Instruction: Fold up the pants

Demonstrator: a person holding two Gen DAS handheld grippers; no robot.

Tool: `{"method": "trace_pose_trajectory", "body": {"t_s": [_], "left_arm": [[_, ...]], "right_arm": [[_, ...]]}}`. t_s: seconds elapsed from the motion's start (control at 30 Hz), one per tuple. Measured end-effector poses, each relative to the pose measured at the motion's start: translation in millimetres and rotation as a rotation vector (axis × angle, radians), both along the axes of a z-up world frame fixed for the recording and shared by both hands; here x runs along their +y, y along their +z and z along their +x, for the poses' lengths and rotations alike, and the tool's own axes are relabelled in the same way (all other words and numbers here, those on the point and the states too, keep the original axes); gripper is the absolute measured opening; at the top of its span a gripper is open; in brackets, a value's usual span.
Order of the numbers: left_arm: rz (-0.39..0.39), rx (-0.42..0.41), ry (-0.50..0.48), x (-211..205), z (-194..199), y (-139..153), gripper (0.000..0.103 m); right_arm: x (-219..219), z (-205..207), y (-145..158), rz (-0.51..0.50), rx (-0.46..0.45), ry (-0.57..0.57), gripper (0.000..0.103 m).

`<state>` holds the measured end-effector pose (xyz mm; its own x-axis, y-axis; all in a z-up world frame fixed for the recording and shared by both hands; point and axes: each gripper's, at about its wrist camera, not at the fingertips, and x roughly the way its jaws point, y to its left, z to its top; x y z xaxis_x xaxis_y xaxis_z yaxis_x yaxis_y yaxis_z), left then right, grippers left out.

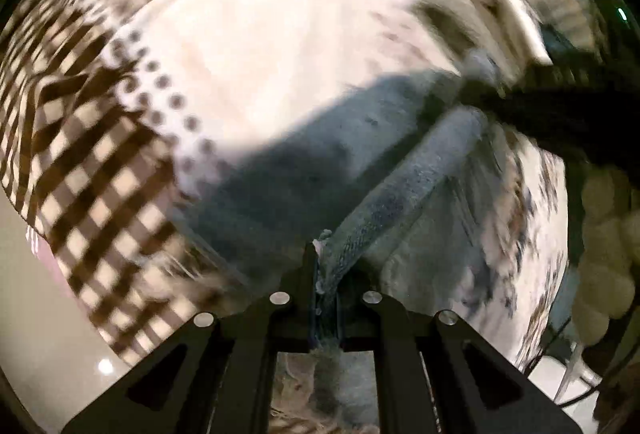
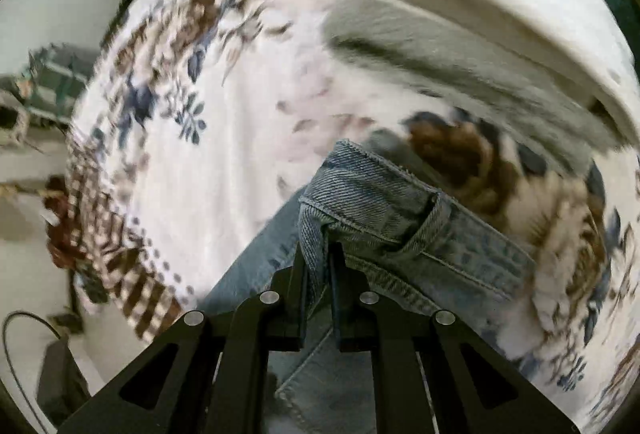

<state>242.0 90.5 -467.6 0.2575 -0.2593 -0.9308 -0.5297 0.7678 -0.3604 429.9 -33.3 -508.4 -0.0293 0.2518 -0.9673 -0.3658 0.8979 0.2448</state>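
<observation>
Left gripper [image 1: 325, 274] pinching jeans [image 1: 400, 194] at edge; denim band runs from its fingers up and right to other gripper [image 1: 568, 114], dark and blurred; rest of jeans sags ahead over bedspread [image 1: 280, 46].

Right gripper [image 2: 318, 266] clamped on waistband [image 2: 372, 210], belt loop [image 2: 430, 220] just right of fingertips; leg hangs below fingers; pillow [image 2: 460, 54] well ahead, upper right; both views motion-blurred.

A floral bedspread [image 2: 248, 138] with checked border [image 1: 92, 170]; pillows [image 2: 460, 46], probably.
</observation>
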Motion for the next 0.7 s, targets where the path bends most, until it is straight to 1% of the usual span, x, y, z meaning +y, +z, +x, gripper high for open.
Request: {"method": "trace_pose_trajectory", "body": {"t_s": [0.1, 0.2, 0.23, 0.27, 0.3, 0.37, 0.4, 0.43, 0.47, 0.5, 0.53, 0.6, 0.63, 0.7], "left_arm": [[-0.019, -0.002, 0.017, 21, 5, -12, 0.005], [-0.017, 0.011, 0.002, 25, 16, -26, 0.005], [-0.02, 0.016, 0.004, 28, 19, -30, 0.008], [-0.025, 0.025, 0.014, 31, 19, -31, 0.008], [-0.038, 0.027, 0.03, 36, 19, -32, 0.008], [-0.067, 0.008, 0.056, 47, 14, -27, 0.009], [-0.062, -0.009, 0.094, 51, 6, -18, 0.018], [-0.058, -0.026, 0.12, 58, 0, -12, 0.034], [-0.054, -0.049, 0.155, 63, -6, -5, 0.044], [-0.046, -0.073, 0.197, 68, -14, 2, 0.061], [-0.035, -0.09, 0.23, 72, -21, 6, 0.066], [0.003, -0.108, 0.284, 77, -30, 8, 0.066], [0.015, -0.102, 0.287, 77, -30, 5, 0.066], [0.018, -0.053, 0.282, 77, -25, -11, 0.066]], "right_arm": [[24, 4, -14, -0.047, -0.009, 0.02, 0.01], [33, 16, -33, -0.071, 0.032, 0.004, 0.011], [36, 20, -39, -0.072, 0.058, 0.0, 0.012], [35, 27, -45, -0.061, 0.096, -0.012, 0.02], [32, 30, -46, -0.034, 0.125, -0.021, 0.026], [18, 35, -39, 0.053, 0.18, -0.047, 0.048], [6, 36, -30, 0.086, 0.178, -0.059, 0.054], [-9, 37, -18, 0.098, 0.152, -0.067, 0.064], [-18, 38, -11, 0.096, 0.131, -0.071, 0.067], [-33, 39, -1, 0.074, 0.094, -0.079, 0.067], [-46, 40, 4, 0.048, 0.067, -0.085, 0.067], [-62, 44, 5, 0.022, 0.052, -0.093, 0.067], [-67, 47, 2, 0.01, 0.055, -0.094, 0.067], [-67, 51, -5, -0.008, 0.053, -0.076, 0.067]]}}
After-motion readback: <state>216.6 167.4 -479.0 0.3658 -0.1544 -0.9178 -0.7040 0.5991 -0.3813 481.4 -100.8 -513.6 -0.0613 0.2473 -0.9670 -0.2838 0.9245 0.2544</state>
